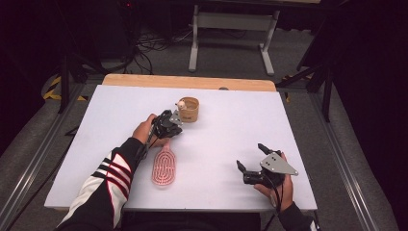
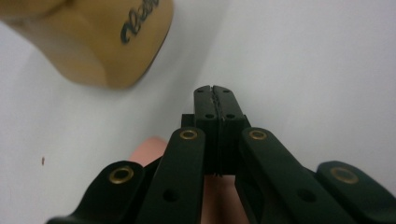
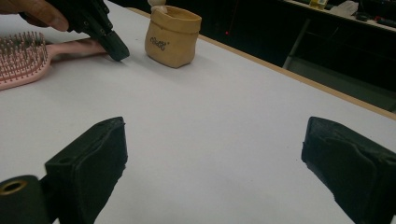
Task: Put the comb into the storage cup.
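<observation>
Right hand-held gripper (image 1: 250, 169) idle, wide, near counter's (image 1: 231, 130) front edge; left hand-held gripper (image 1: 175, 121) clamped empty over hairbrush (image 1: 164, 166) handle. Next: open, grab handle.

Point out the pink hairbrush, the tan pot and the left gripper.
pink hairbrush (image 1: 164, 168): high view, on the bristle pad.
tan pot (image 3: 172, 39): right gripper view, on its front wall by the lettering.
left gripper (image 2: 215, 89): left gripper view, where its closed tips meet.
</observation>
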Available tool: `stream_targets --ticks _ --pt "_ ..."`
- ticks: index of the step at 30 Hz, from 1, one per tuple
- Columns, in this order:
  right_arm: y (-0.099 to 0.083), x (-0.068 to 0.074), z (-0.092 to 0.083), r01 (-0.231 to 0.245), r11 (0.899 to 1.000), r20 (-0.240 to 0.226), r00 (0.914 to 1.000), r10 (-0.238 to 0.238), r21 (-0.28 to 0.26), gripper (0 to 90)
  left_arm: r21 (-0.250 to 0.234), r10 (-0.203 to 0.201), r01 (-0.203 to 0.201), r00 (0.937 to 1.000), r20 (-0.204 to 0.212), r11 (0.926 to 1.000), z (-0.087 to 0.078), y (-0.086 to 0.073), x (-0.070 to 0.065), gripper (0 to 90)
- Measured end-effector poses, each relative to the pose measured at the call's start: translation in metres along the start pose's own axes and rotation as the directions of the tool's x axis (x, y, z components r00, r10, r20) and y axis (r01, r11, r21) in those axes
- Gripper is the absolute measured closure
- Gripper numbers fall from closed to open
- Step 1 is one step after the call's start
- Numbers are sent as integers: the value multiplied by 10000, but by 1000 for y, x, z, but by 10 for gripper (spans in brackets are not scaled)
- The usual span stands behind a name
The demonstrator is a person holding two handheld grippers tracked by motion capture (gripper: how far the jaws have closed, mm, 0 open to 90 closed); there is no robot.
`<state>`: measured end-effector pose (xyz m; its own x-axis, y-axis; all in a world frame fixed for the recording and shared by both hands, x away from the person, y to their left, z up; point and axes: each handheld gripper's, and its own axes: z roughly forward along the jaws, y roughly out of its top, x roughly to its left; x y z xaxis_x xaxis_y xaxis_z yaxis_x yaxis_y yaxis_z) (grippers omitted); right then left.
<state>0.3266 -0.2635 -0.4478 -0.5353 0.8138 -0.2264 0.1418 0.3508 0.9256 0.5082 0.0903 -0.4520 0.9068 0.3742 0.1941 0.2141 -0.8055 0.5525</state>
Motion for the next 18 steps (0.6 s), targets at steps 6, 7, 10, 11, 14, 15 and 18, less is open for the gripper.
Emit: stream_targets --ticks 6,7,10,11,14,15,18 --pt "-1 0 1 -3 10000 -75 10000 4 96 74 14 -235 235 9997 -77 9997 -3 -7 5 900" --pt "-1 1 1 34 9999 -55 10000 -34 131 74 92 -243 245 9996 -157 9997 -3 -8 6 900" --pt "-1 1 2 63 9999 -102 9999 -61 144 74 196 -244 249 9994 -226 9995 -5 -9 8 900" --pt "-1 1 2 75 9999 -109 9999 -73 145 74 255 -259 266 9992 -295 9993 -6 -11 8 900" --pt "-1 1 2 104 9997 -148 9998 -101 214 74 472 -288 306 9989 -369 9984 -10 -15 10 900" --pt "-1 1 3 114 9996 -170 9998 -110 241 74 576 -231 258 9986 -467 9980 -12 -18 11 900" --pt "-2 2 4 195 9992 -212 9996 -188 341 74 635 -296 337 9974 -651 9974 -18 -28 13 900"
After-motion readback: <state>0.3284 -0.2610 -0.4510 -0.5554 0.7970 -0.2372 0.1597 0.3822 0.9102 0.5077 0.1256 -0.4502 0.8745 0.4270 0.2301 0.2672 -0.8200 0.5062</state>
